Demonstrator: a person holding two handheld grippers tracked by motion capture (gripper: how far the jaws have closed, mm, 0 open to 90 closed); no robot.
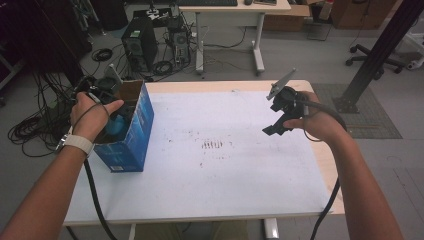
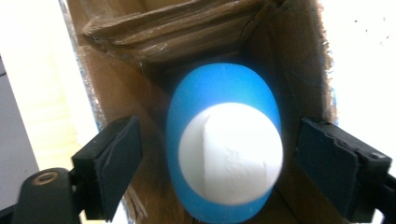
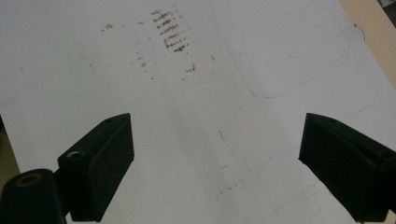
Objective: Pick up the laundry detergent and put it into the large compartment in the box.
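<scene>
An open blue cardboard box stands at the table's left edge. Inside it is a blue egg-shaped object with a round white face, also glimpsed at the box mouth as a blue patch. My left gripper reaches down into the box. In the left gripper view its jaws stand on either side of the blue object with a gap at each pad, so it is open. My right gripper hovers over the table's right side. Its jaws are open, with nothing between them above the white sheet.
The white sheet covers the wooden table and has brown smudges at its middle. Beyond the far edge are a computer tower, cables on the floor, a white desk and an office chair base. A black post rises at right.
</scene>
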